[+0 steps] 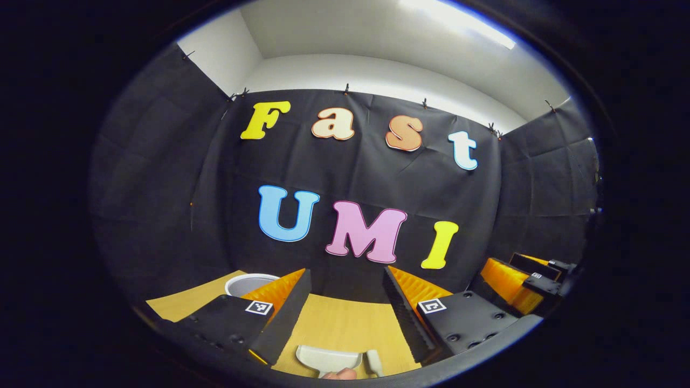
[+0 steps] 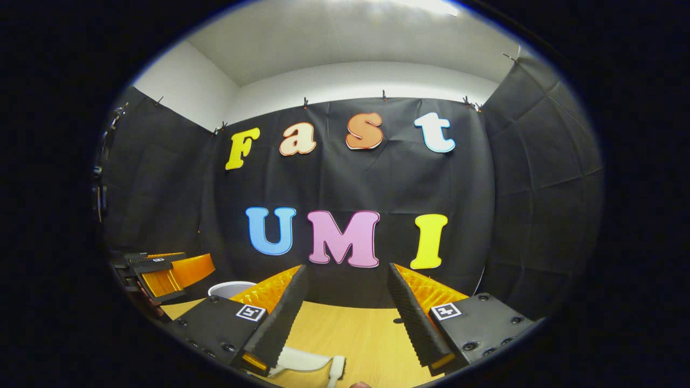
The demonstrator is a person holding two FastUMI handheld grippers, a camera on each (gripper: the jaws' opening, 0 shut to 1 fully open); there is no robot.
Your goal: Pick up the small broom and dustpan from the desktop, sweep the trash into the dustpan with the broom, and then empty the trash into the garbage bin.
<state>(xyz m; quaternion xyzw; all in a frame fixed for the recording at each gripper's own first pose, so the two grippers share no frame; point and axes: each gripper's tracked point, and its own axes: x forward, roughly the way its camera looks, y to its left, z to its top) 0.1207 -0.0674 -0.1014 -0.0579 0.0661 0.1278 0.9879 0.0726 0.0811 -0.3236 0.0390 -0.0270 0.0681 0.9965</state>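
Dustpan [image 1: 329, 358] lies flat on the wooden worktop [image 1: 345, 323], pale grey, at the near edge in the left gripper view, between that gripper's two spread fingers and below them. Small broom [image 1: 373, 362] lies just beside the dustpan on its right, same pale colour, only its end visible. A fingertip of a person's hand [image 1: 340, 374] shows at the very bottom edge, touching or just over the dustpan's near rim; which cannot be told.

Worktop is light wood and runs back to the black cloth wall [image 1: 377, 178]. Garbage bin [image 1: 249, 283], white with a round open rim, stands at the far left of the worktop near the wall, partly hidden behind the left finger.

Left gripper [image 1: 345, 288]: fingers wide apart, nothing between them, held above the worktop and pointing at the wall. The right gripper [image 1: 525, 280] shows farther off at the right of this view.

Right gripper view: right gripper [image 2: 345, 291] likewise wide open and holding nothing. Dustpan [image 2: 299, 360] and broom [image 2: 337, 369] lie low left of centre, partly under the left finger. Bin [image 2: 230, 288] sits behind that finger. Left gripper [image 2: 161, 272] shows at far left, raised above the worktop [image 2: 366, 339].
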